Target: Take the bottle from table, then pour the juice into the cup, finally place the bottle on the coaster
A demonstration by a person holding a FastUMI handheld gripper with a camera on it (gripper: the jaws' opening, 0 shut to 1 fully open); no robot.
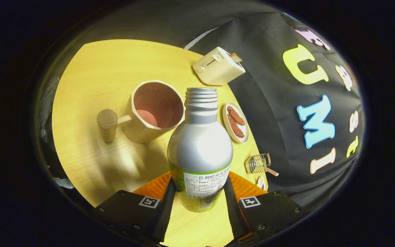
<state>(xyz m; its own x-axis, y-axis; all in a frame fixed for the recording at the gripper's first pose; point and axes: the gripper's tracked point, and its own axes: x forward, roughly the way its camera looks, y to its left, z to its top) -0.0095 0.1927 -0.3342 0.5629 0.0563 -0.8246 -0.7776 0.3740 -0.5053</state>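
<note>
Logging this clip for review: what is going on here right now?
The hand-held gripper is shut on an uncapped silver bottle, lifted above the round wooden table. The bottle's open neck sits close beside the cup, which has a reddish inside. Nothing is pouring yet. A toaster and a small plate of snacks lie beyond.

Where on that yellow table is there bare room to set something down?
Bare wood lies beyond the beige mug and beside its round handle. It is crowded by the toaster, biscuit plate and wire rack. The claw grips the silver bottle.
</note>
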